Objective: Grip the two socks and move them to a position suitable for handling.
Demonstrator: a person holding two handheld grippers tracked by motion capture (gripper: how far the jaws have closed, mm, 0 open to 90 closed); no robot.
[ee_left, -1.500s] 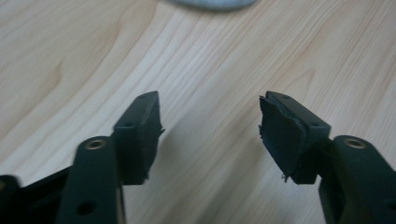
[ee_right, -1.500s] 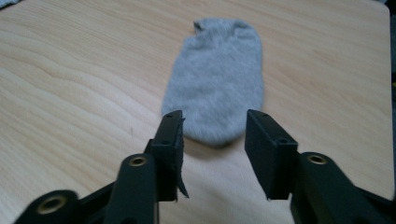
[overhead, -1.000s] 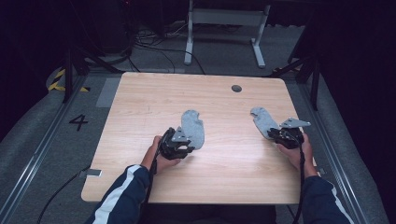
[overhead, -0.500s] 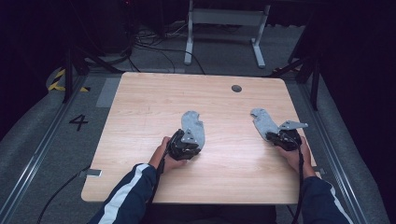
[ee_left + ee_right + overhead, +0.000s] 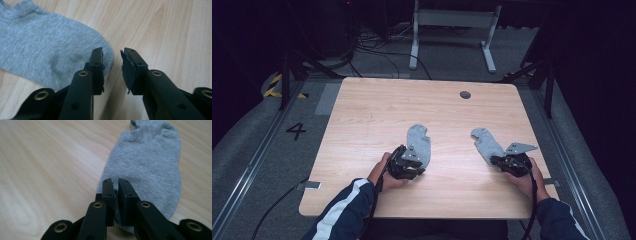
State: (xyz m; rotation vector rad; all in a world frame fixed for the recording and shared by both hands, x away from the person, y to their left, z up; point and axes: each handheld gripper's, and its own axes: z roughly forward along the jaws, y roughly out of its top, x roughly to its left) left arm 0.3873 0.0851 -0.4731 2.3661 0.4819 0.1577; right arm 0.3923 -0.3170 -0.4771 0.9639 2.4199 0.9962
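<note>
The right gripper (image 5: 114,183) has its jaws nearly together, pinching the toe edge of the right sock (image 5: 150,165); the left gripper (image 5: 112,53) has just been opening, jaws apart at the toe of the left sock (image 5: 47,52), nothing between them. Both socks lie flat on the table (image 5: 377,107), well apart; a dark round cap (image 5: 465,94) sits near its far edge.

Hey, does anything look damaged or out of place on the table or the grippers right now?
One thing: the pad on one jaw of the left gripper looks ragged and torn along its edge. Otherwise the two grey socks, the left sock and the right sock, lie flat and apart on the table.
</note>
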